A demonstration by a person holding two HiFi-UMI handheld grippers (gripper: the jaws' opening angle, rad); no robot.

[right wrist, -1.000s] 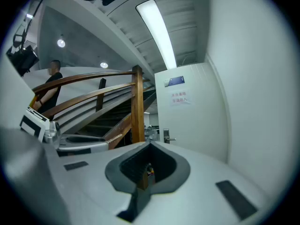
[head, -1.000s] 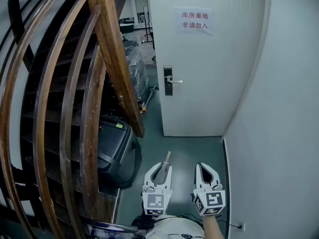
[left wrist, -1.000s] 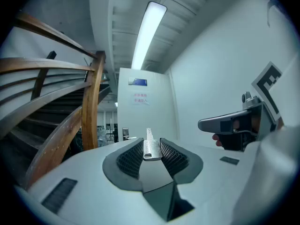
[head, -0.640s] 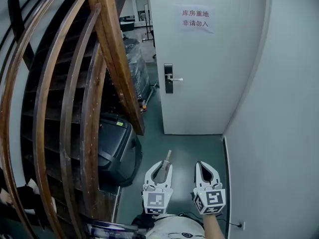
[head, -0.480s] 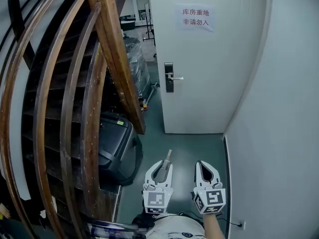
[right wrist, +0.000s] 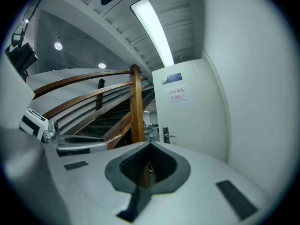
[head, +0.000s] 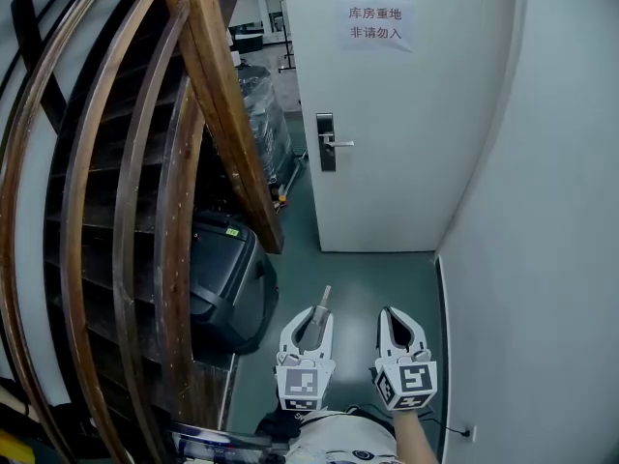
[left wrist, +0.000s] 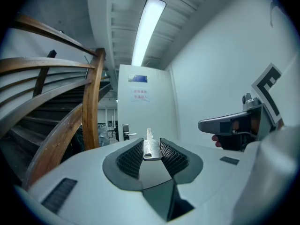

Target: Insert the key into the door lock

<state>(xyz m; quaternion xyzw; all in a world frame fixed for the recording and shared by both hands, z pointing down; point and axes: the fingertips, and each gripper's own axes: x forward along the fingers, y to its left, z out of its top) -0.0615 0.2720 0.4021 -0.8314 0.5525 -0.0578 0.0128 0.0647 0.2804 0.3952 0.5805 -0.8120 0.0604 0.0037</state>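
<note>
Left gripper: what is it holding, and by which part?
The left gripper clamps a silver key by its head; the blade sticks out forward.

Both grippers are held low and close to the body, side by side and a little apart, pointing forward at about the same height. The left gripper (head: 311, 317) has its jaws pressed on the head of a key (head: 324, 299), whose blade sticks out forward past the tips, angled slightly right. The right gripper (head: 396, 317) is empty, its jaws brought together at the tips. A bare forearm (head: 412, 440) runs back from the right gripper toward the bottom edge. Each gripper's marker cube faces up toward the head.
</note>
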